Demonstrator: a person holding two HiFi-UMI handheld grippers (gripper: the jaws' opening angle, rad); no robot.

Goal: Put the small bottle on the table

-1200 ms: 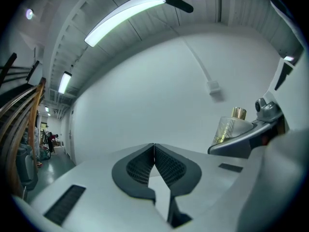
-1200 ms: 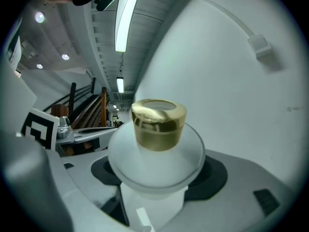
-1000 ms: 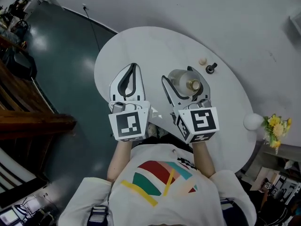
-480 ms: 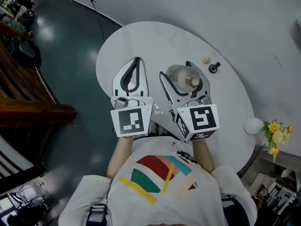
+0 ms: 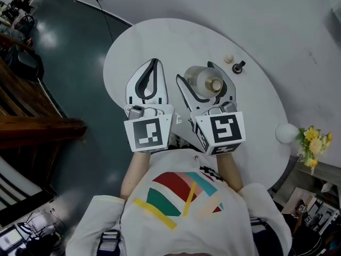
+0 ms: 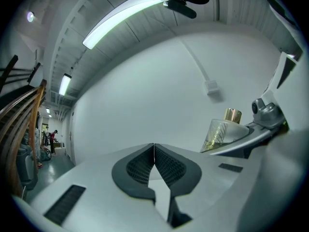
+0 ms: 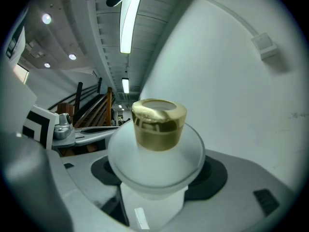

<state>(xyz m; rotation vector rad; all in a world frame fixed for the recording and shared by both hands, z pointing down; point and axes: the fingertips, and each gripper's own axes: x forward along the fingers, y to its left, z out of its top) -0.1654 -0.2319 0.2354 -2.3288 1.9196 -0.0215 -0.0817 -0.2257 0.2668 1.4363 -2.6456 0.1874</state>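
- The round white table point(image 5: 160, 41) carries nothing from the task yet. Only a small cream ball point(image 5: 229, 58) and a small dark knob point(image 5: 238, 66) sit on it, near its far right edge.
- The right tongs point(image 5: 205, 76) pinch the small bottle point(image 5: 198, 79) by its frosted body, one jaw on each side. They hold it over the middle of the table, to the right.
- The left tongs point(image 5: 151, 68) are pressed together with nothing between them. They hang just to the left of the right tongs and take no part in the grasp.
- The small bottle is seen almost end-on from above, with its gold cap point(image 5: 215, 84) toward the camera and a little to the right of the body's centre. I judge its long axis to be close to upright, neck up and leaning slightly right, crosswise to the jaws. In the right gripper view the cap stands on top of the rounded body.
- The task looks to me about half done. The bottle is gripped and over the table, but no view shows whether its base touches the top. Still to do: set it down, then spread the jaws and draw back.
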